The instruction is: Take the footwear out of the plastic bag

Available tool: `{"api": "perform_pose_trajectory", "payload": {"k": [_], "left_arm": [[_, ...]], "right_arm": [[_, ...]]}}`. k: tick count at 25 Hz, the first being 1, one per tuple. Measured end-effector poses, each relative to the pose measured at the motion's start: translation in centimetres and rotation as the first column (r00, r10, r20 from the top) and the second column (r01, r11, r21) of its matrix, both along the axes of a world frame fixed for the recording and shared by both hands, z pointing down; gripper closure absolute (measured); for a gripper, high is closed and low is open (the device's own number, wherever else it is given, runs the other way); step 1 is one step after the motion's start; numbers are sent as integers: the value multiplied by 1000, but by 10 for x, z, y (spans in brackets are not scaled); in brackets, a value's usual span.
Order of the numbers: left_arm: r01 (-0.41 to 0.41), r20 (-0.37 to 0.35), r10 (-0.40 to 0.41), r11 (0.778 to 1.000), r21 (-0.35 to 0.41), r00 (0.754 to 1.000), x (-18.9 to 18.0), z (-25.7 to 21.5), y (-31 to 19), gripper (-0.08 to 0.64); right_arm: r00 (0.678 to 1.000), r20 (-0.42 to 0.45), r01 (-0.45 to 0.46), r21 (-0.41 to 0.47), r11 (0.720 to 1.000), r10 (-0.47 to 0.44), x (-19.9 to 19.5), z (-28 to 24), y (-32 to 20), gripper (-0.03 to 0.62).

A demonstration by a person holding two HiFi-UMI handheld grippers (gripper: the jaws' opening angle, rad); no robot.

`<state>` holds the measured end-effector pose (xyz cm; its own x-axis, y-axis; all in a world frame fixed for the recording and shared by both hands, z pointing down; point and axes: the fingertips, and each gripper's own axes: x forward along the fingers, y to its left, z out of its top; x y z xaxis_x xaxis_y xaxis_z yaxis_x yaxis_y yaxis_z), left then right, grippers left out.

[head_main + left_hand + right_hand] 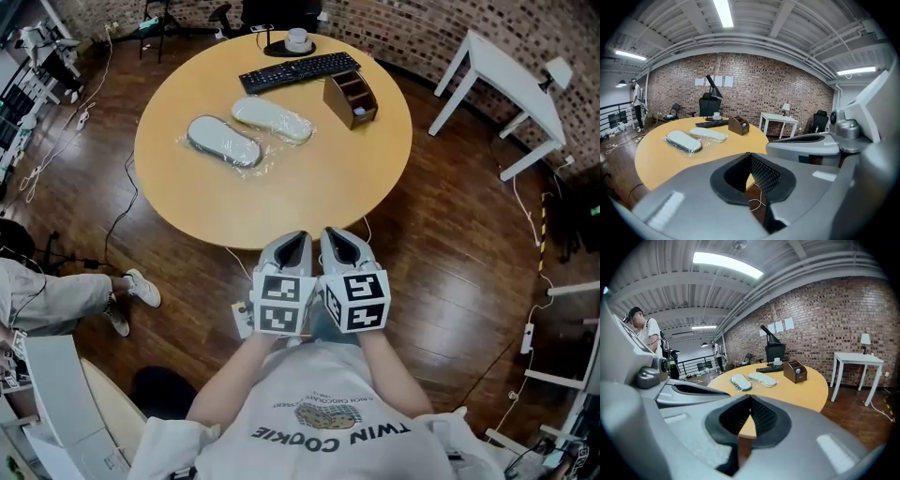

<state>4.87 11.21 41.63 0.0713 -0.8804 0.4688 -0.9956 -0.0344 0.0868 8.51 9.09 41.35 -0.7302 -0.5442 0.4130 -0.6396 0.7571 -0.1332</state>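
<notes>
Left gripper (292, 246) and right gripper (341, 246), both closed and empty, held together off the table's (319, 187) 6 o'clock edge, seemingly a ready pose; bagged footwear (225, 142) lies untouched toward 11 o'clock.

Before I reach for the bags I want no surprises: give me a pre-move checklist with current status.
1. Left tongs empty: ok, shut on nothing.
2. Right tongs empty: ok, shut on nothing.
3. Tongs opened for grasping: not ok.
4. Nearer bagged slipper and farther bagged slipper on table: ok, side by side.
5. Path to slippers unobstructed: ok; keyboard and organiser lie beyond them.
6. Bag openings located: cannot tell.
</notes>
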Motion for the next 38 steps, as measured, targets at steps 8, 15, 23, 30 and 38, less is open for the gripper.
{"api": "perform_pose_trajectory", "payload": {"k": [8,15,23,30,38], "left_arm": [[70,11,-69,997,-31,998,-29,8,-77,554],[139,44,-136,987,-78,990,-62,19,-124,554],[179,104,-169,979,-98,980,-110,14,-146,554],[137,128,-122,983,-120,984,-156,20,-167,554],[35,133,-12,985,-171,991,-225,29,-200,554]], "right_arm": [[997,3,83,-16,996,-83,-33,4,-80,592],[986,25,166,-43,985,-165,-63,10,-130,592],[977,50,213,-71,975,-209,-98,12,-156,591],[981,35,193,-79,978,-190,-135,22,-175,591],[992,16,128,-107,986,-127,-193,27,-206,591]]}}
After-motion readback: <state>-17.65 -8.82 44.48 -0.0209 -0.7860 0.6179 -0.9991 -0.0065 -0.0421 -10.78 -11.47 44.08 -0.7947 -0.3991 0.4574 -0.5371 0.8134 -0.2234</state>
